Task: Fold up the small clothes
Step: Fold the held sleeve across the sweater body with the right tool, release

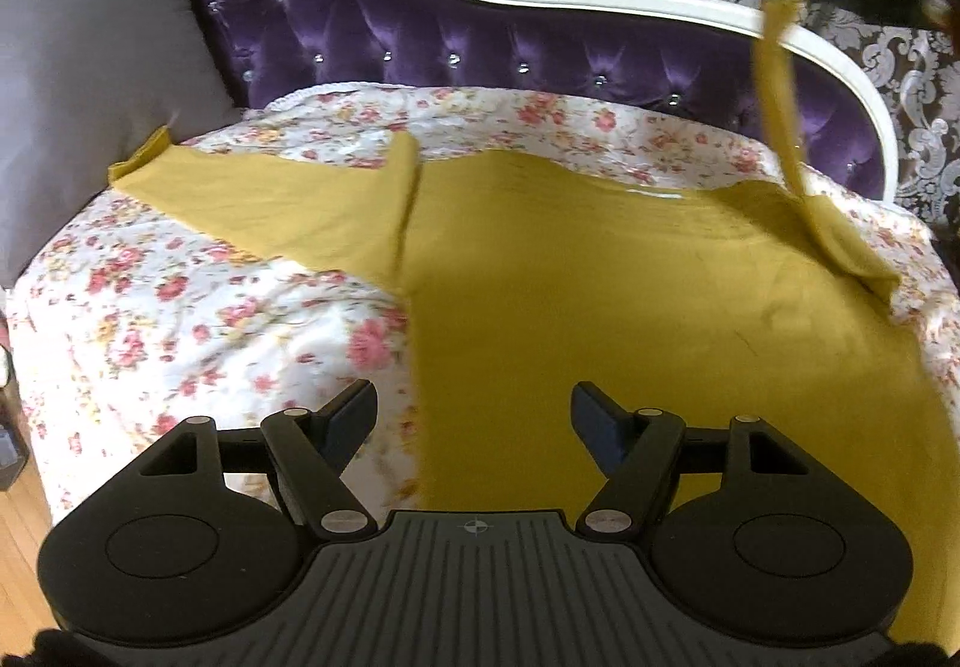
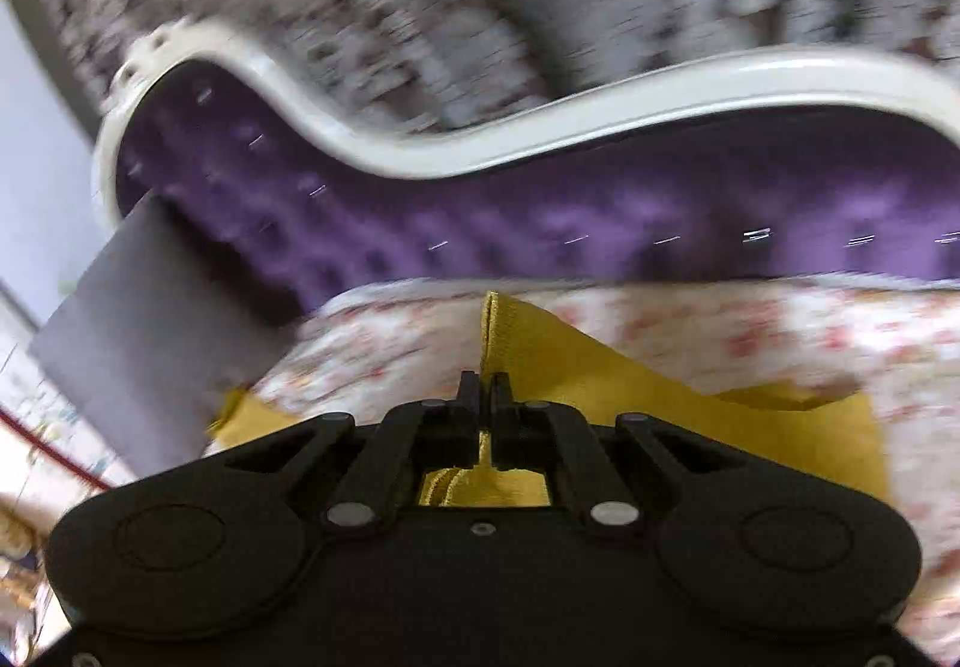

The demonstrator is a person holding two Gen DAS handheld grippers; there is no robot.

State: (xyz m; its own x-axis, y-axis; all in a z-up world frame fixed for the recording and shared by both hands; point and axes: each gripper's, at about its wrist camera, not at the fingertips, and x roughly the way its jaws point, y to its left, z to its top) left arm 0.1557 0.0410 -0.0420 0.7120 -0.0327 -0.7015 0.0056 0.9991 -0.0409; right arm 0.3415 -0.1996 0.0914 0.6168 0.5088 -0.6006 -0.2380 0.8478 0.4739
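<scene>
Gray pillow and purple backrest hem the floral bedspread.

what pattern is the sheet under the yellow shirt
White with small pink and red roses; the sheet shows best in the left wrist view, under the yellow shirt.

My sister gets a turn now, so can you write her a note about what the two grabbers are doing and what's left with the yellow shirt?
Left gripper: open, empty, hovering over the near edge of the yellow shirt.
Right gripper: fingers shut on the shirt's right sleeve, lifted up off the floral bedspread. That view is blurred, so it's moving.
Shirt: body lies spread flat on the bedspread; left sleeve lies stretched out toward the gray pillow.
Done: shirt laid out.
Left: probably fold the right sleeve over the body, then the left sleeve, then fold the body.
</scene>
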